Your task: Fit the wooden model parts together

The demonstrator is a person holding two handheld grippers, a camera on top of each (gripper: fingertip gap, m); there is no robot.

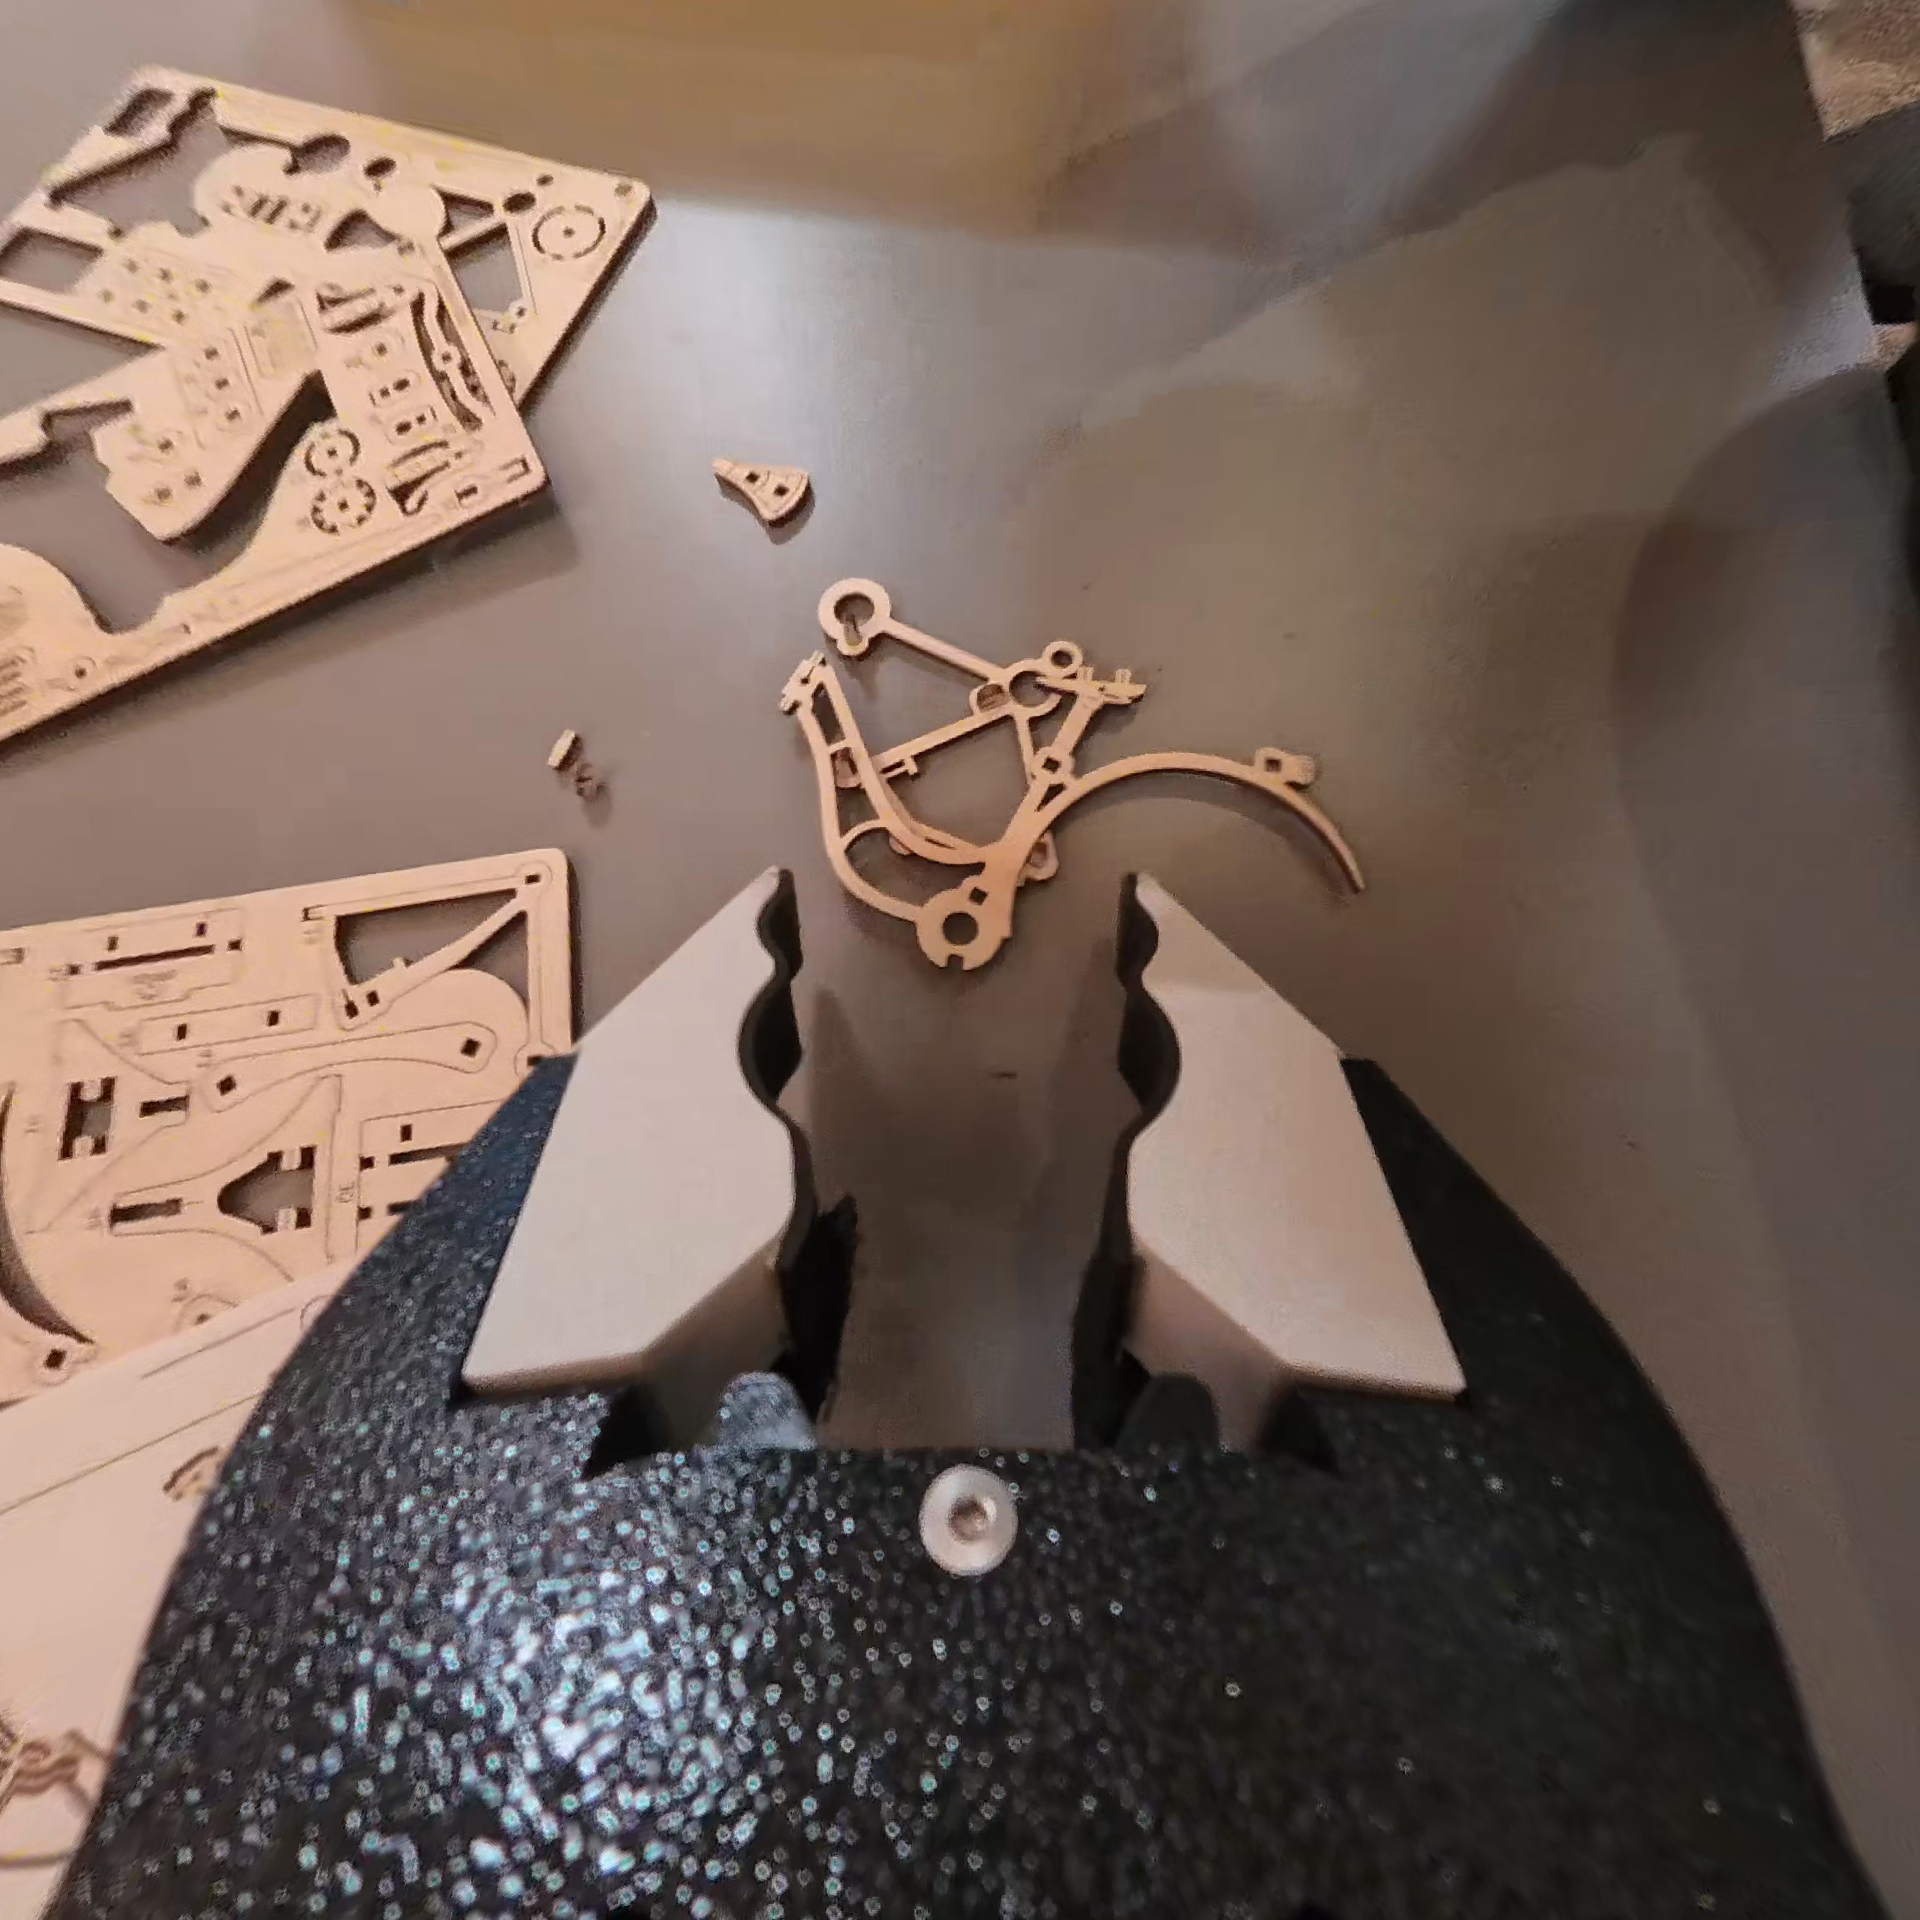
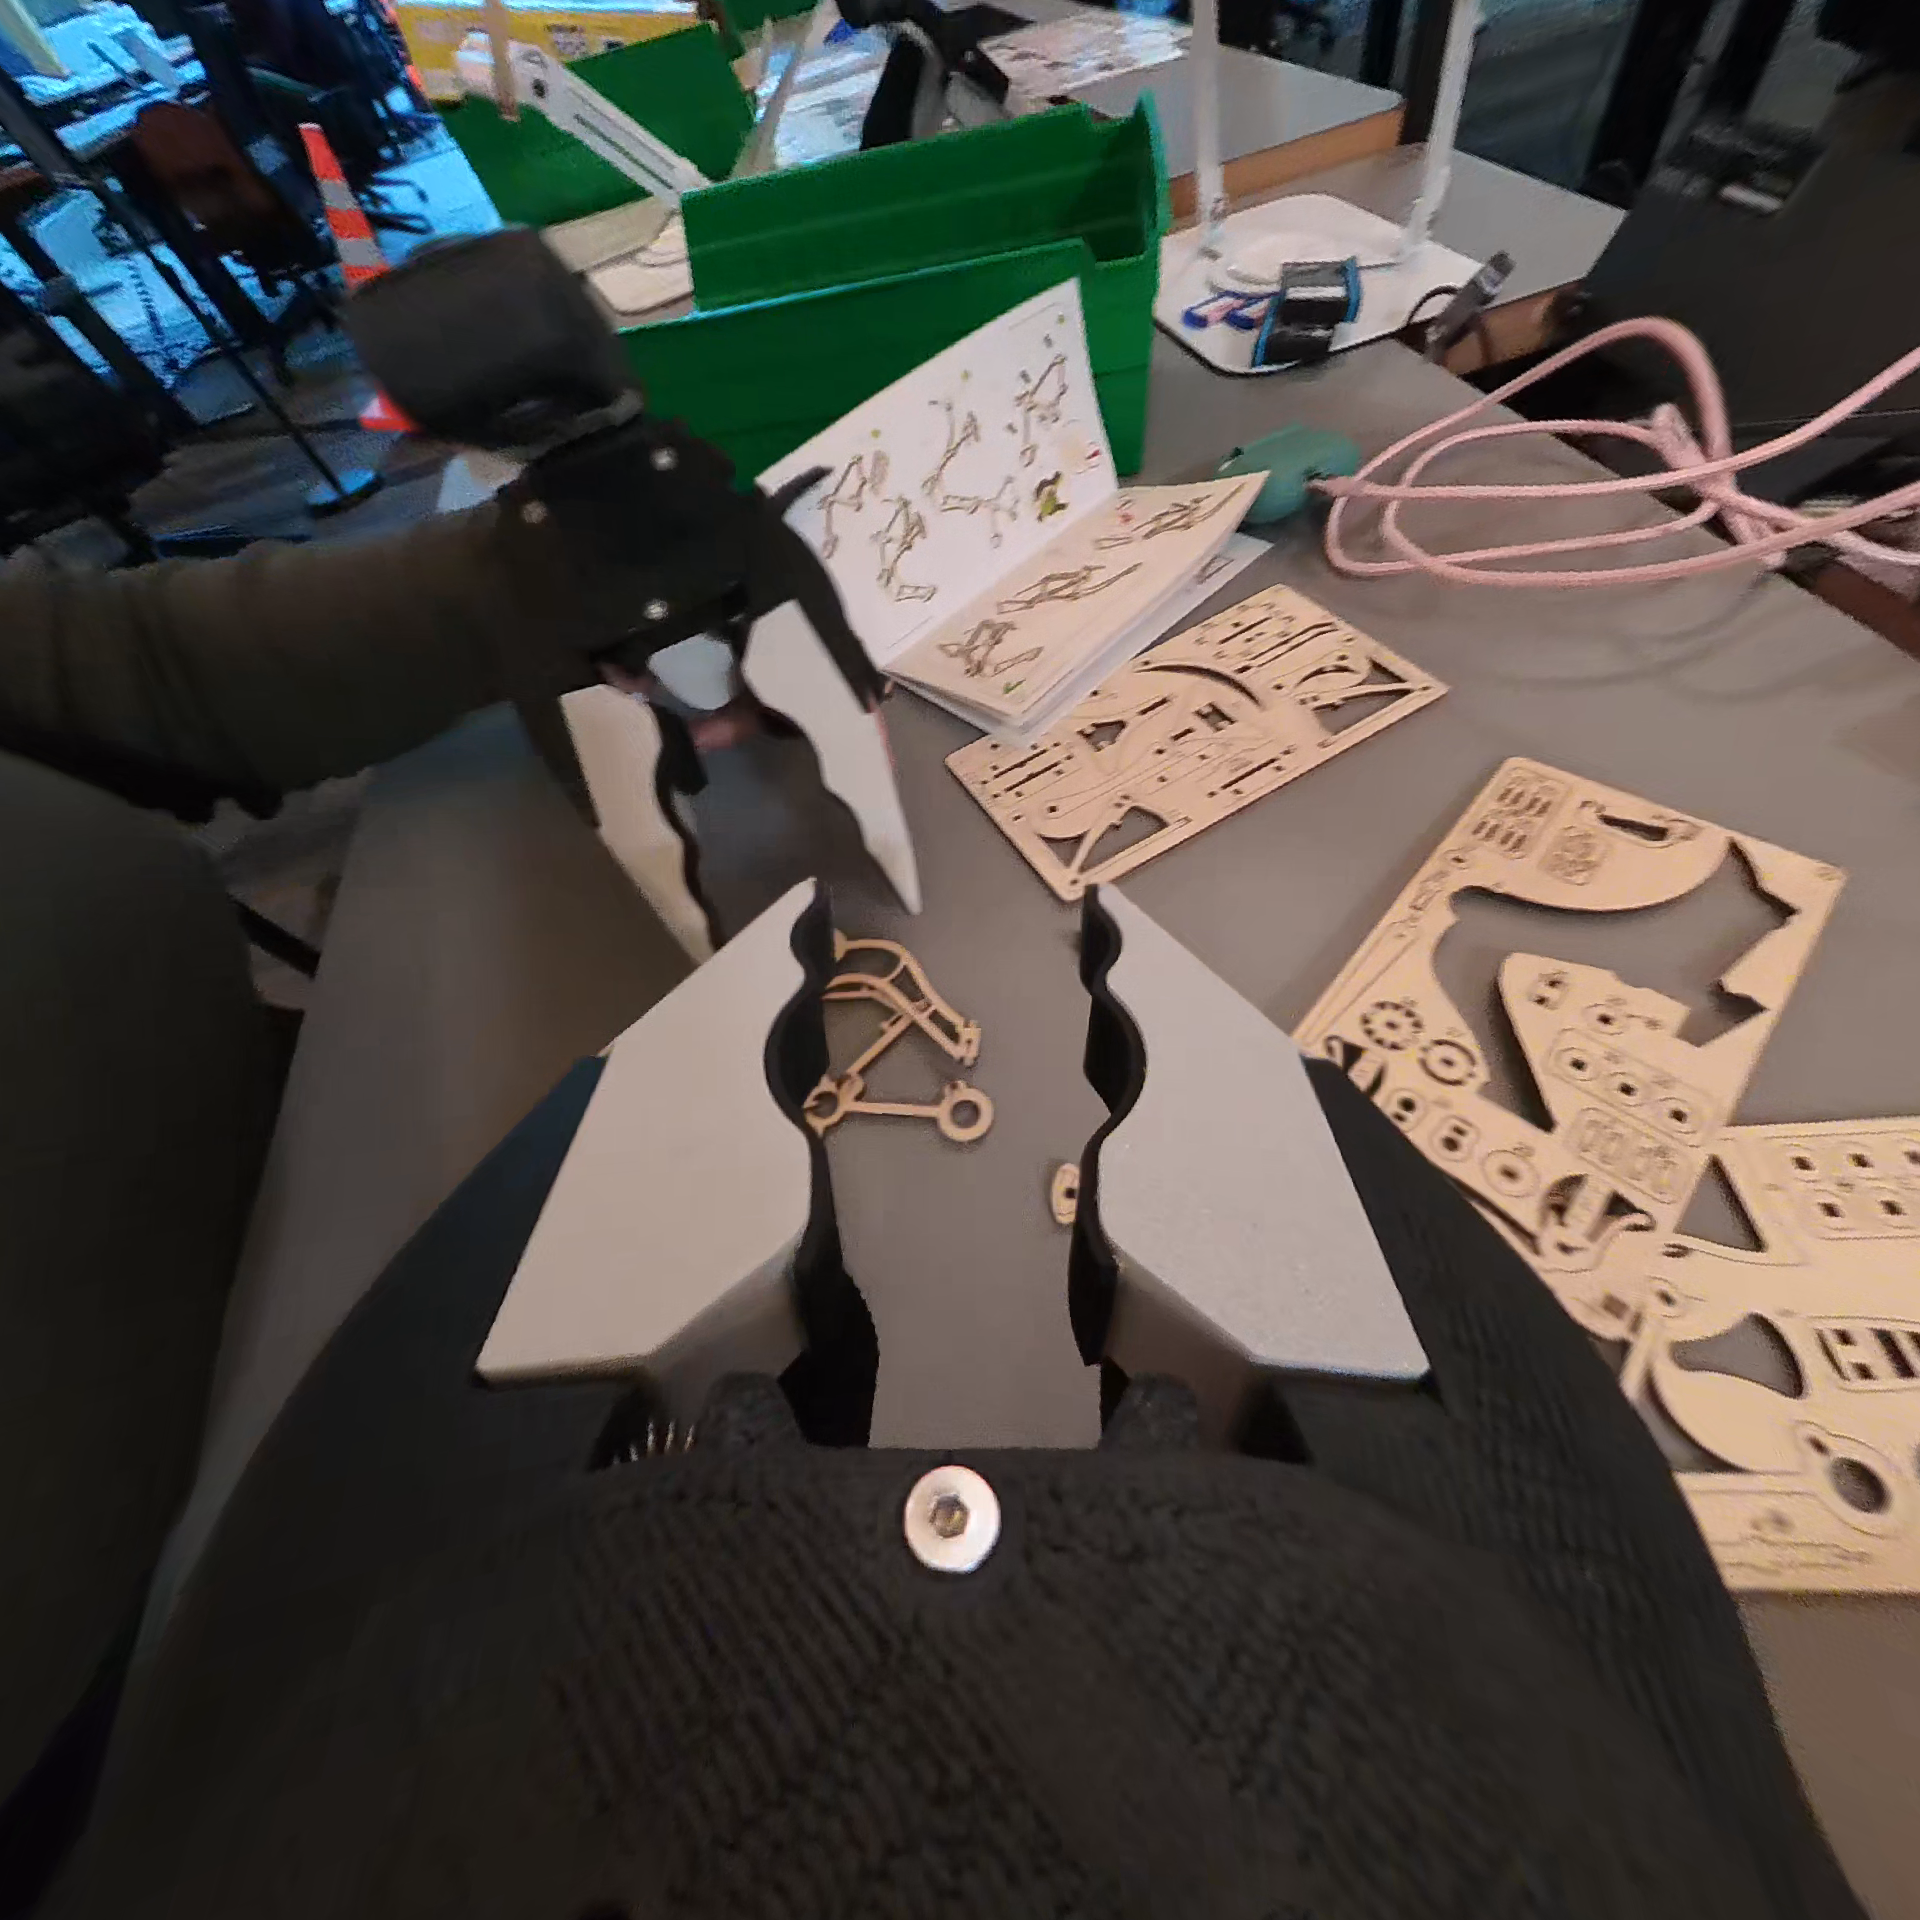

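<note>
Left gripper (image 1: pixel 961 899) released, jaws apart, empty, poised just near of the flat wooden frame piece (image 1: pixel 1023 790) lying mid-table. Right gripper (image 2: pixel 956 920) likewise released and empty, same frame piece (image 2: pixel 899 1039) between its tips.

Risks, as judged: thin struts and the long curved arm likely to snap under a hard pinch; flat piece hard to lift off the grey table (image 1: pixel 1351 416), liable to skid; small wedge part (image 1: pixel 764 486) and tiny loose bits (image 1: pixel 575 764) easily knocked away by either gripper; both grippers converging, possibly colliding.

Left view only: whole frame outline, curved arm, tiny bits. Right view only: open instruction booklet (image 2: pixel 997 520), green bins (image 2: pixel 914 281), pink cable (image 2: pixel 1610 457), far right.
</note>
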